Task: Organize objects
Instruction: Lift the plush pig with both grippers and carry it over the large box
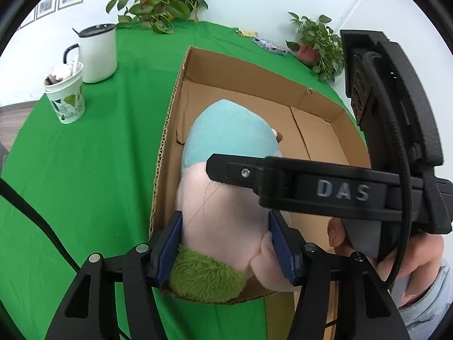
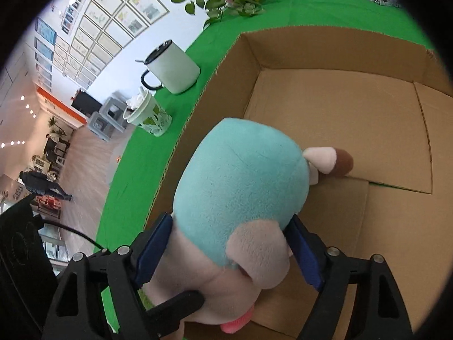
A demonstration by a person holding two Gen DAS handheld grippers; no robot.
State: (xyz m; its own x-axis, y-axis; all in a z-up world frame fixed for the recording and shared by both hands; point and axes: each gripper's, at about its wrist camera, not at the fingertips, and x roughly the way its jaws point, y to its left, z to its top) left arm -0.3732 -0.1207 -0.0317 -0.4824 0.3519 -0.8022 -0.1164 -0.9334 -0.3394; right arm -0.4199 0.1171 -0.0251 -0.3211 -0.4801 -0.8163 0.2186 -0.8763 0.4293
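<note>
A plush toy (image 1: pixel 226 198) with a teal body, pink head and green tuft hangs over the near part of an open cardboard box (image 1: pixel 254 85). My left gripper (image 1: pixel 226 243) is shut on its pink part, blue pads pressed on both sides. My right gripper (image 2: pixel 229 246) is shut on the same plush toy (image 2: pixel 240 175) where teal meets pink. The right gripper's black body (image 1: pixel 339 189) crosses the left wrist view just above the toy. The box (image 2: pixel 339 45) floor beyond the toy is bare.
A white mug with a black lid (image 1: pixel 97 53) and a paper cup (image 1: pixel 66 96) stand on the green cloth (image 1: pixel 85 170) left of the box. Potted plants (image 1: pixel 158 0) stand at the table's far edge. A hand (image 1: pixel 410 260) holds the right gripper.
</note>
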